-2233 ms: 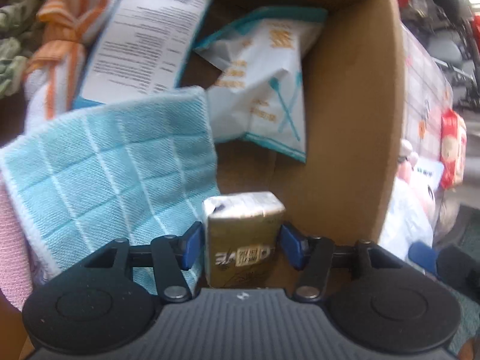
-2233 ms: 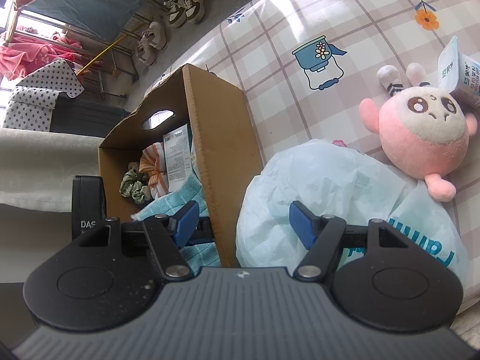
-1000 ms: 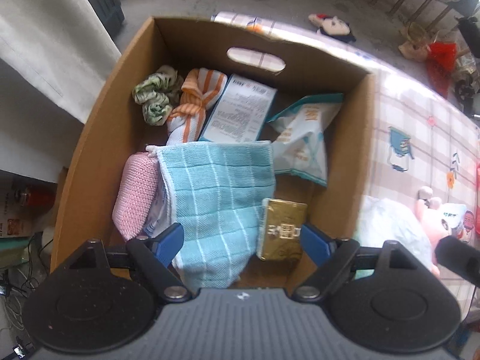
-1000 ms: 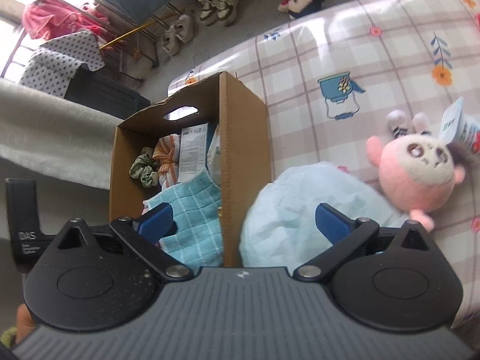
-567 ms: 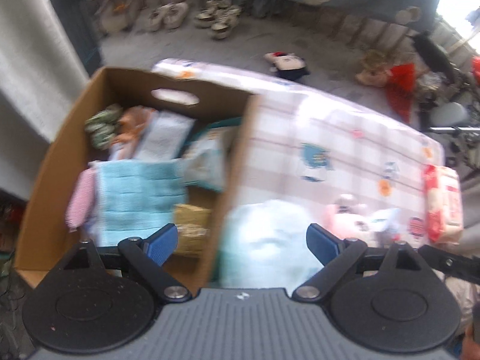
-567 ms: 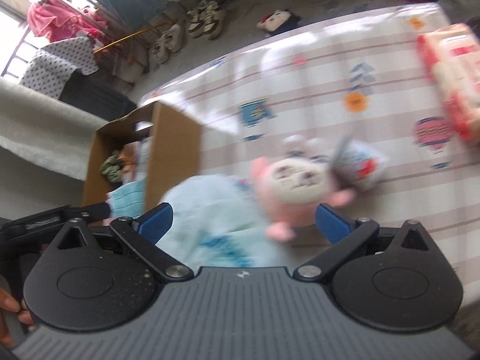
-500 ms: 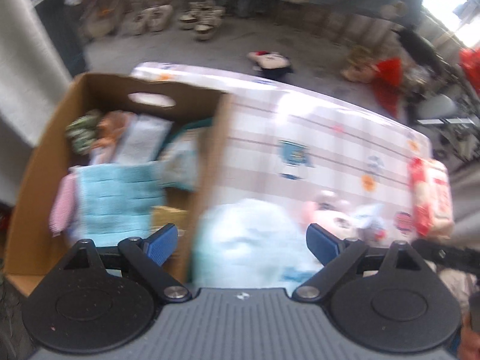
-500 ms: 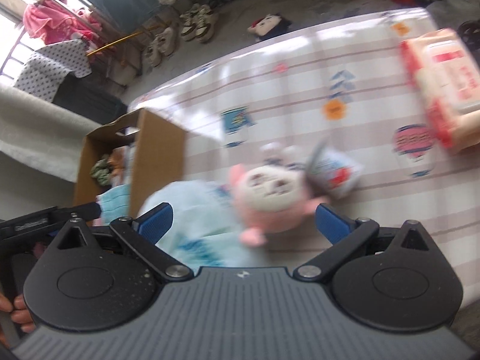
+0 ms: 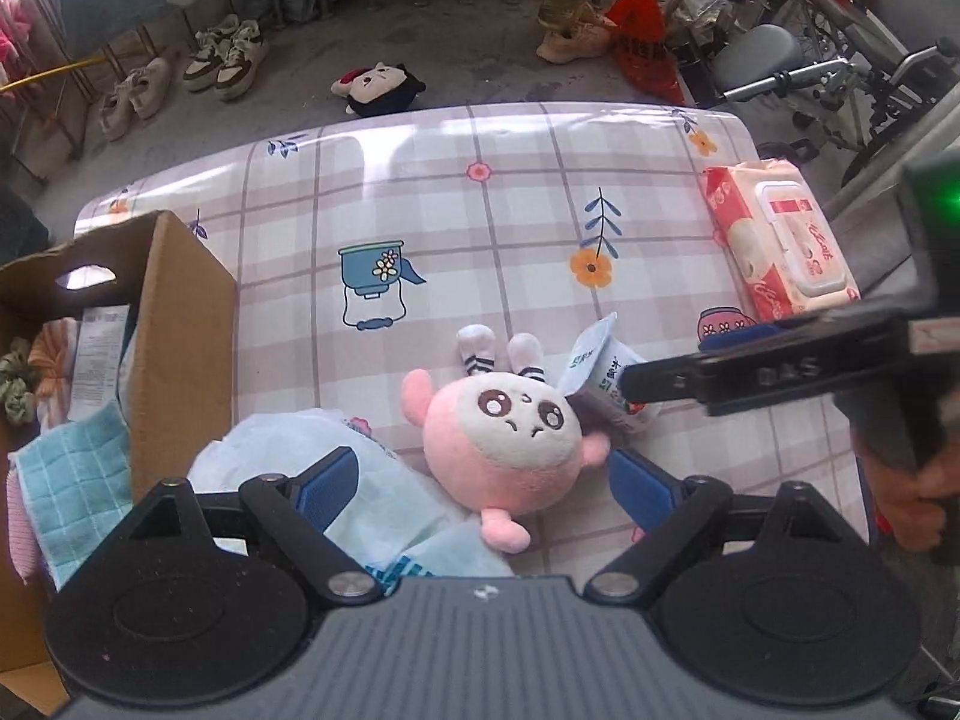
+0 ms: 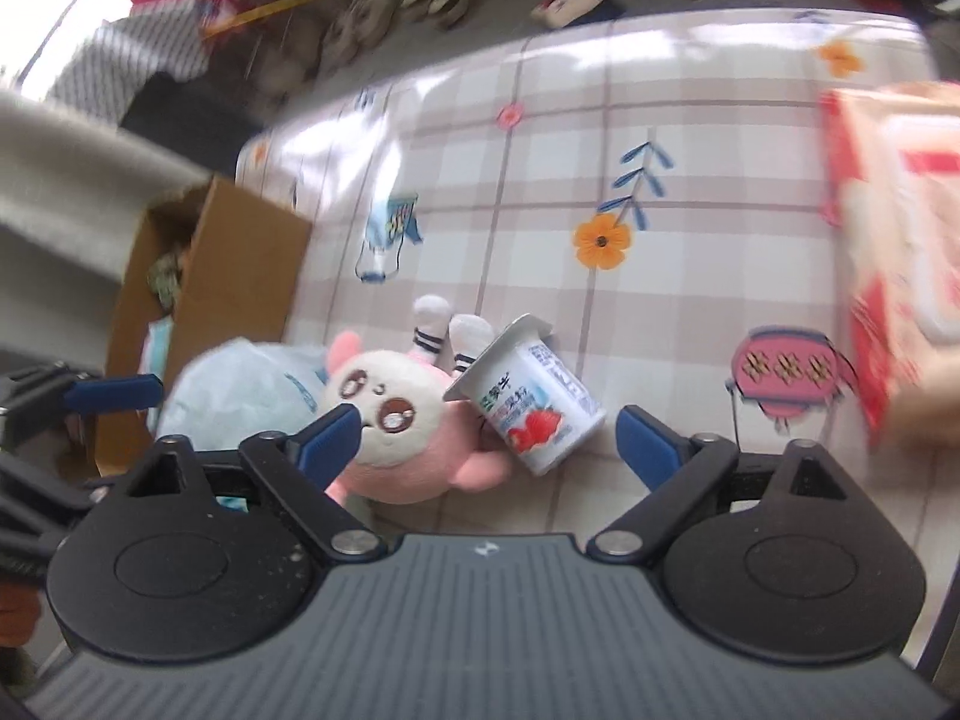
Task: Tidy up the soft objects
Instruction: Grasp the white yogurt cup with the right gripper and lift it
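Plush toy (image 9: pixel 501 435) lies on our checked tablecloth (image 9: pixel 480 228), touching the yogurt cup (image 10: pixel 534 402) and pale bag (image 9: pixel 360 480) beside the cardboard box (image 9: pixel 174 348); our left gripper (image 9: pixel 480 480) and right gripper (image 10: pixel 489 432) gape empty, jaws just narrowing.

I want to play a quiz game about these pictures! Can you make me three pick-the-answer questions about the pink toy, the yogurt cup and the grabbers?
1. Where is the yogurt cup?
A. Inside the cardboard box
B. Lying on the table right beside the pink plush toy
C. On top of the wet wipes pack

2. What colour are the plush toy's socks?
A. White with dark stripes
B. Plain green
C. All red

3. How is the left gripper?
A. Shut on the toy
B. Shut and empty
C. Open, jaws on either side of the toy

Answers: 1 B, the cup lies tipped over against the toy. 2 A, striped white socks show above its head. 3 C, both pads stand clear of the toy.
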Demonstrator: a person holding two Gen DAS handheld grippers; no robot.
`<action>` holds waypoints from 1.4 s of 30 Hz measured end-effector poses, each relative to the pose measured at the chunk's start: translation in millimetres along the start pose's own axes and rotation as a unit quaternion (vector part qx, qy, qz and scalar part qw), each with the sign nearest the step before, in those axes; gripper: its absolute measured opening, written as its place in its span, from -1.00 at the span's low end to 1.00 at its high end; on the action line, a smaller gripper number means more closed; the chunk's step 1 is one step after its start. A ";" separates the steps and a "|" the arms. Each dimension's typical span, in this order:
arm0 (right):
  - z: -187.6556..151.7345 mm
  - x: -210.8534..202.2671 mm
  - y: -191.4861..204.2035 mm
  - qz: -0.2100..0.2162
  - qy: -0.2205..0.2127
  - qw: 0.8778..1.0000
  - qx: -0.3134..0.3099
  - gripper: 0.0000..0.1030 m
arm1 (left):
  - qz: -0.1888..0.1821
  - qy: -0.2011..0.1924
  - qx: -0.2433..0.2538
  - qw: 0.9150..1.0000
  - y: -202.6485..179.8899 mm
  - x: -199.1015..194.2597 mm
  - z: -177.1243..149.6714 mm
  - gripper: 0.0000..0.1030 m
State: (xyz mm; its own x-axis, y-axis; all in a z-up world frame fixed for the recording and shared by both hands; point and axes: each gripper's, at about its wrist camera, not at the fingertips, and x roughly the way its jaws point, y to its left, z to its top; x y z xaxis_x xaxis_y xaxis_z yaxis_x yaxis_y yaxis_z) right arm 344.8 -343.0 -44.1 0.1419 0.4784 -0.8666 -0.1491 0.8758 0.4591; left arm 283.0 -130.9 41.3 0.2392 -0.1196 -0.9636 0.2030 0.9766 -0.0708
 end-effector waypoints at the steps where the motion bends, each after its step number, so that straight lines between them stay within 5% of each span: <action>1: 4.1 9.2 -0.8 0.000 0.010 1.000 -0.012 0.66 | 0.003 0.004 -0.003 1.000 0.4 3.3 -0.2 0.70; 4: 13.1 35.4 -3.9 0.005 0.049 0.998 -0.036 0.44 | 0.007 0.017 -0.013 1.000 4.0 10.7 0.4 0.59; 21: 46.3 58.7 -24.4 0.038 0.091 0.993 0.064 0.44 | 0.011 0.029 -0.057 0.998 3.3 20.4 5.3 0.42; 23: 49.5 65.1 -23.3 0.037 0.098 0.992 0.069 0.27 | 0.010 0.028 -0.054 0.998 0.6 21.8 6.3 0.36; 25: 50.7 67.4 -23.5 0.019 0.098 0.993 0.060 -0.23 | 0.008 0.025 -0.048 0.998 -3.8 22.6 8.0 0.27; 28: 52.6 58.8 -30.7 0.037 0.086 0.993 0.068 -0.55 | 0.000 0.019 -0.034 0.999 -14.9 25.6 10.8 0.18; 34: 44.9 40.0 -41.0 0.074 0.075 0.992 0.066 -0.67 | -0.033 0.013 -0.010 0.999 -46.1 38.4 13.2 -0.23; 42: 23.8 20.4 -48.0 0.104 0.068 0.991 0.058 -0.72 | -0.047 0.018 0.030 0.998 -80.0 56.4 11.9 -0.30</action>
State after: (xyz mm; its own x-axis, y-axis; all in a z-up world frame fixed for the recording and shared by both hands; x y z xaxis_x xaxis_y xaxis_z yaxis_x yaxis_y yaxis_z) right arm 378.1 -373.7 -79.2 -0.0153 0.6431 -0.7656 -0.0466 0.7644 0.6430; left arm 291.5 -217.9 -4.3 0.1818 -0.2019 -0.9624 0.2790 0.9491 -0.1464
